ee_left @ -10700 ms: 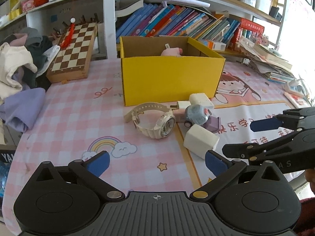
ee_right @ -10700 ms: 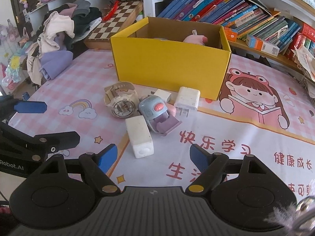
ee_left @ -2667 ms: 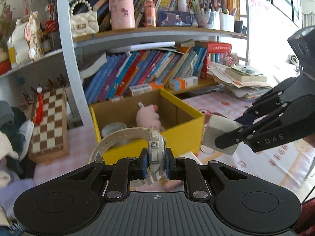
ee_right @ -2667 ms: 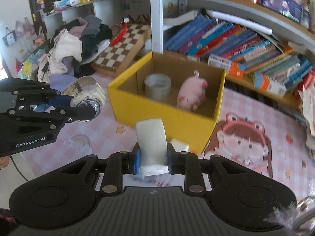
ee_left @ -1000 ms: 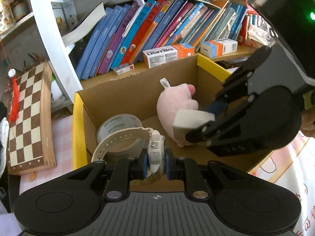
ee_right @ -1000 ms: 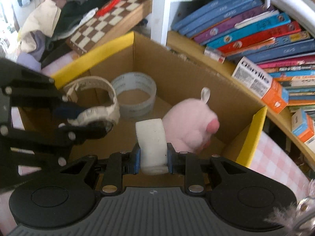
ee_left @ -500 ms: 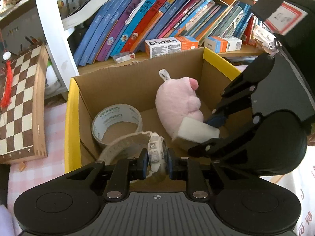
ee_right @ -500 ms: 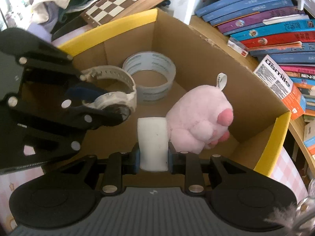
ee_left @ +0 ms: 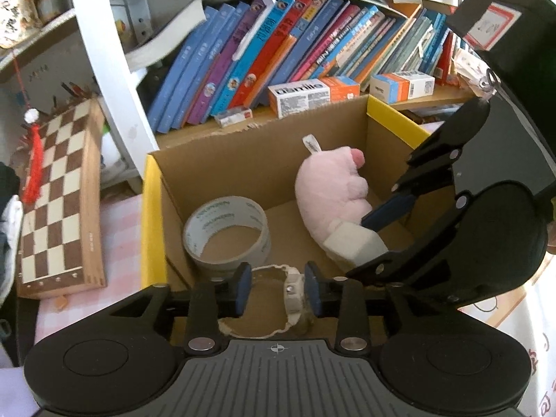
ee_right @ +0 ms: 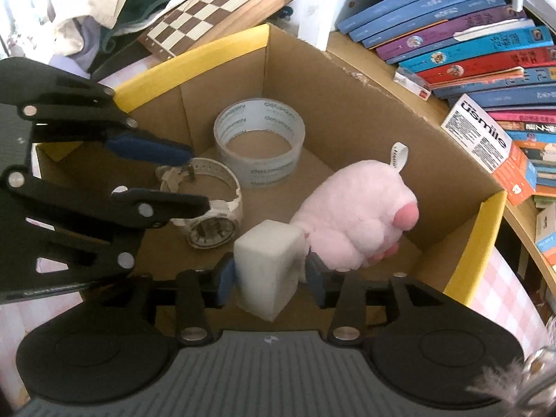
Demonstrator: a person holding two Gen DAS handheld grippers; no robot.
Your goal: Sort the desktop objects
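Both grippers angle steeply down into the yellow box, side by side; the left gripper has its jaws opening, pads clear of the white watch, which lies on the box floor near the front wall beside the tape roll. The right gripper is likewise opening; the white block sits tilted between its pads, against the pink plush toy; whether a pad touches it I cannot tell.

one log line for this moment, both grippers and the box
left gripper: opening, watch between jaws | right gripper: opening, white block between jaws | yellow box: tape roll, pink plush inside
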